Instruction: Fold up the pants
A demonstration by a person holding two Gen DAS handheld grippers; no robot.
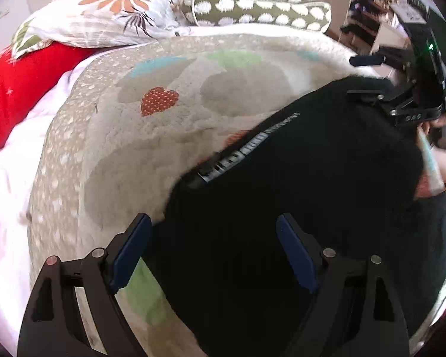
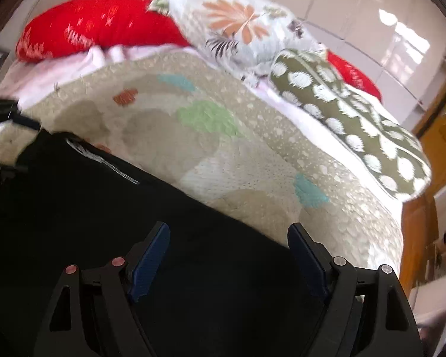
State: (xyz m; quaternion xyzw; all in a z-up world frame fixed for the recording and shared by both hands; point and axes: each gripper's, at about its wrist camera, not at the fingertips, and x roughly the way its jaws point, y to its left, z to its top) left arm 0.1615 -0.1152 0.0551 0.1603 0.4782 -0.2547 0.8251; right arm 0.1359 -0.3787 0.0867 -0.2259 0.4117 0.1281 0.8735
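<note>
Black pants (image 1: 297,184) with a white printed strip (image 1: 238,154) along one edge lie on a beige patterned bedspread (image 1: 119,154). My left gripper (image 1: 214,226) is open above the near end of the pants, its fingers either side of the fabric edge, holding nothing. My right gripper shows in the left wrist view (image 1: 362,76) at the far right end of the pants, open. In the right wrist view the pants (image 2: 104,223) fill the lower left and my right gripper (image 2: 227,232) is open over them and empty.
On the bed behind lie a red pillow (image 2: 98,23), a floral pillow (image 2: 238,26) and a green bolster with white spots (image 2: 356,125). A white sheet (image 1: 3,184) lies left of the bedspread. A wooden door (image 2: 443,136) and shelves (image 1: 368,9) stand to the right.
</note>
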